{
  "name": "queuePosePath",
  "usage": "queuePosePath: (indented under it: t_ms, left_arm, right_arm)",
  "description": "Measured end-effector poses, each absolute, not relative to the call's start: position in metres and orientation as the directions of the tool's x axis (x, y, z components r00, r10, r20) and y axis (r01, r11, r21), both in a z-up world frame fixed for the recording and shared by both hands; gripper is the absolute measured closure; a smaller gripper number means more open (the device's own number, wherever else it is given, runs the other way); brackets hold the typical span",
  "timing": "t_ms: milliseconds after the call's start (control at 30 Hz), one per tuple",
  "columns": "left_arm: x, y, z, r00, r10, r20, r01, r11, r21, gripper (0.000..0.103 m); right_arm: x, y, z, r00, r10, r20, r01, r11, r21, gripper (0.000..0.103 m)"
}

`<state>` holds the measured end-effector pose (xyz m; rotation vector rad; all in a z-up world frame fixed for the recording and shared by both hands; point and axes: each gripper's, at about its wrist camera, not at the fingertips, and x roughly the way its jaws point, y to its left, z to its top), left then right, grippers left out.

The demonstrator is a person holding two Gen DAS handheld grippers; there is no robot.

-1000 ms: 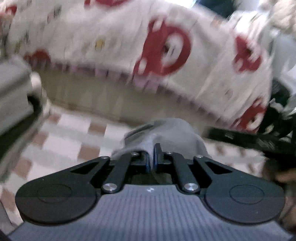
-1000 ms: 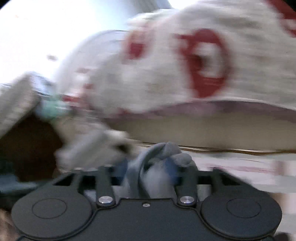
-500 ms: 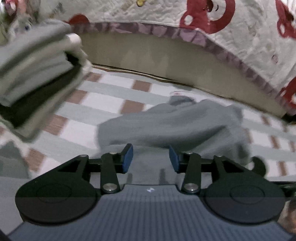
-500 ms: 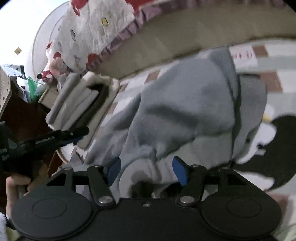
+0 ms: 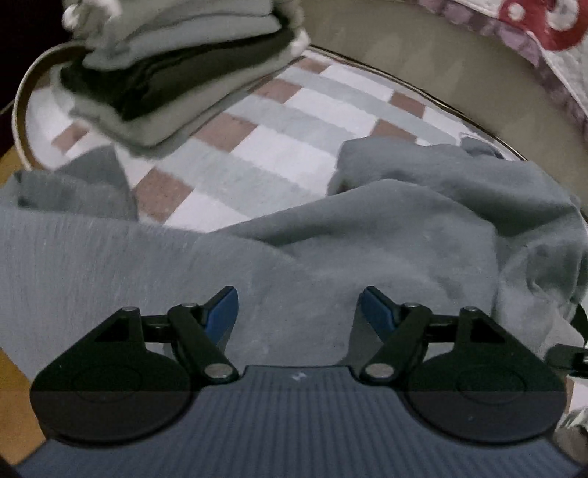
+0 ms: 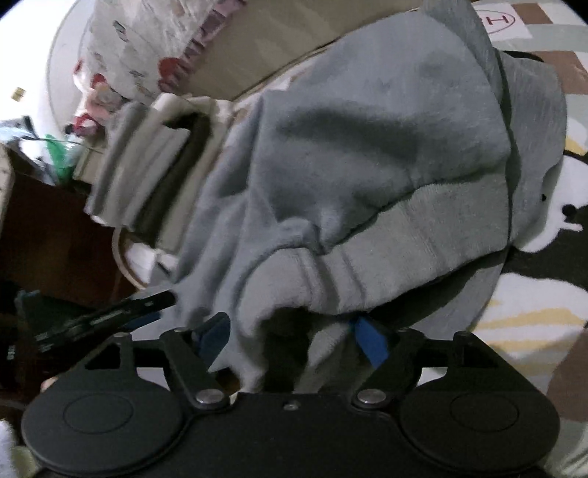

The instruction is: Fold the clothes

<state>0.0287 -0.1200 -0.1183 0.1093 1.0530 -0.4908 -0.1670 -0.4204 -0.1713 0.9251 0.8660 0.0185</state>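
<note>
Both claws stand spread apart, gripping nothing: the left claw hovers over the gray sweatshirt, and folds of the same cloth bunch between the right claw fingers. Ahead of the left claw, past the sweatshirt, lies a checkered blanket, with a stack of folded clothes to the upper left. A patterned quilt hangs at upper right.

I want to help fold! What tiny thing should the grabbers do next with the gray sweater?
Probably close the right gripper on the gray sweater hem bunched between its open fingers. The left gripper is open too, and the sweater lies rumpled.
</note>
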Motion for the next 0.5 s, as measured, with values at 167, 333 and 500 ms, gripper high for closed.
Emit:
queuePosePath:
  t_ms: [167, 333, 500]
  left_arm:
    - [0.027, -0.127, -0.127, 0.390, -0.327, -0.861, 0.418, 0.896, -0.150, 0.030]
    - [0.017, -0.137, -0.128, 0.387, -0.306, -0.869, 0.440, 0.890, -0.118, 0.030]
    - [0.002, -0.136, -0.120, 0.427, -0.288, -0.857, 0.463, 0.884, -0.066, 0.030]
  right_arm:
    - [-0.146, -0.406, -0.179, 0.678, 0.224, -0.701, 0.380, 0.709, 0.594, 0.048]
    - [-0.155, -0.376, -0.135, 0.755, -0.089, -0.650, 0.364, 0.881, 0.302, 0.085]
    - [-0.166, -0.370, -0.120, 0.783, -0.169, -0.599, 0.368, 0.902, 0.227, 0.086]
